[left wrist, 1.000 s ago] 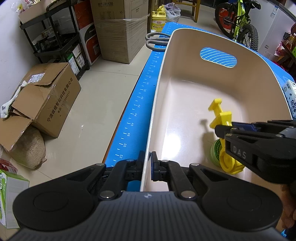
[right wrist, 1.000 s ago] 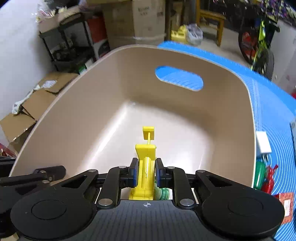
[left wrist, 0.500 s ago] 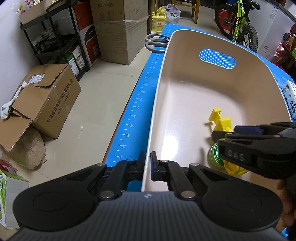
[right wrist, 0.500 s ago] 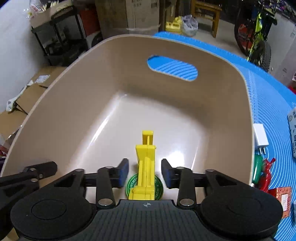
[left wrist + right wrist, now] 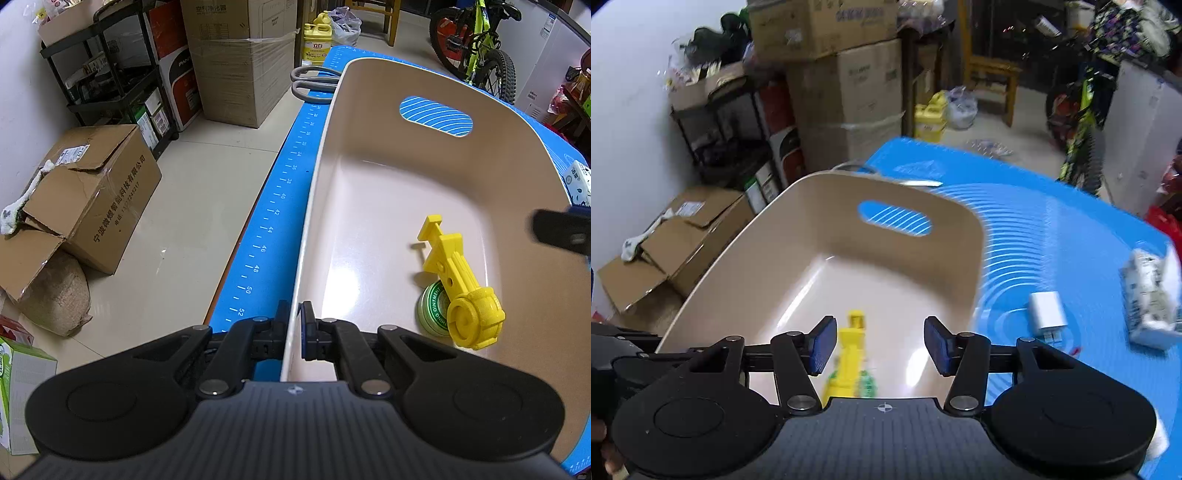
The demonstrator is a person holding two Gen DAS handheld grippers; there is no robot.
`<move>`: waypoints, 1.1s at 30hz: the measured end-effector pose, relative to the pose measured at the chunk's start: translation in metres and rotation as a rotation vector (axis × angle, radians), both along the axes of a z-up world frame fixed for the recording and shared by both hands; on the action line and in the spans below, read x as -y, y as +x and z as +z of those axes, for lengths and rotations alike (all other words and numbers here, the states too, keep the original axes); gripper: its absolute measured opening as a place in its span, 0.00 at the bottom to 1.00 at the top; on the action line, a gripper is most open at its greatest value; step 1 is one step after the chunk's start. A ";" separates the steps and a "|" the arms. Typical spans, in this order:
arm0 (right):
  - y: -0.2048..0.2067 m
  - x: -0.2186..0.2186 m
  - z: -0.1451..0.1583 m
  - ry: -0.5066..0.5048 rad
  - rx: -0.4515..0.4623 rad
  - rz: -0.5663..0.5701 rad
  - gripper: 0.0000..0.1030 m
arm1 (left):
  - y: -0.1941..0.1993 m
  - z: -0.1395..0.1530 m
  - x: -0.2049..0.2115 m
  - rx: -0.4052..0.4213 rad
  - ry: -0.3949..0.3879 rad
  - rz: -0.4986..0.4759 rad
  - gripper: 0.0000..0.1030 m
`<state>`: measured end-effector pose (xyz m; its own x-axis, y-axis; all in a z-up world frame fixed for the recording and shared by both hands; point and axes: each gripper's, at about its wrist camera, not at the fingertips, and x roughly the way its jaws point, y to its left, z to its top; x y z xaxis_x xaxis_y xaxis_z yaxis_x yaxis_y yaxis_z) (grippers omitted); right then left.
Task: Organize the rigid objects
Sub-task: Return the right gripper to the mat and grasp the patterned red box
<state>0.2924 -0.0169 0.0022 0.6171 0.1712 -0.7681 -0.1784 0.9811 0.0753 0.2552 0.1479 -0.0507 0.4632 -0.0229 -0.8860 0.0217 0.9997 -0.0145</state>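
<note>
A: Left gripper (image 5: 294, 320)?
B: I see it clamped on the beige plastic basin's (image 5: 309, 206) rim; right gripper (image 5: 880, 344) spread wide, holding nothing; yellow plastic toy (image 5: 458, 284) lies inside, across a green round tin (image 5: 433, 309).

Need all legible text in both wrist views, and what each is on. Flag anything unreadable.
"36", "38", "40", "42", "44", "46", "48", "50", "52": ruler scale on the blue mat edge.
"OINTMENT": rim of the green tin in the beige bin; the rest is hidden under the yellow toy.
"宁波微...智能科技有限公司": torn cardboard box on the floor; some characters unsure.
"立白": yellow jug.
Stacked carton print and white packet text: too blurred to read.
</note>
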 end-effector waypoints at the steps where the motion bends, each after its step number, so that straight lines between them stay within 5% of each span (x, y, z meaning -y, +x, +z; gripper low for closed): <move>1: -0.003 0.008 0.003 -0.005 0.008 -0.010 0.61 | 0.000 0.000 0.000 0.000 0.001 0.000 0.07; 14: -0.028 0.125 -0.024 -0.047 -0.010 -0.216 0.61 | -0.001 0.000 0.000 -0.001 0.001 0.003 0.08; 33: -0.029 0.178 -0.102 -0.093 -0.093 -0.248 0.62 | 0.001 0.000 0.001 -0.004 0.005 0.005 0.08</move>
<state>0.2630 -0.1952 -0.0999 0.5575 -0.0497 -0.8287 0.0714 0.9974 -0.0118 0.2559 0.1473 -0.0509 0.4600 -0.0159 -0.8878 0.0164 0.9998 -0.0094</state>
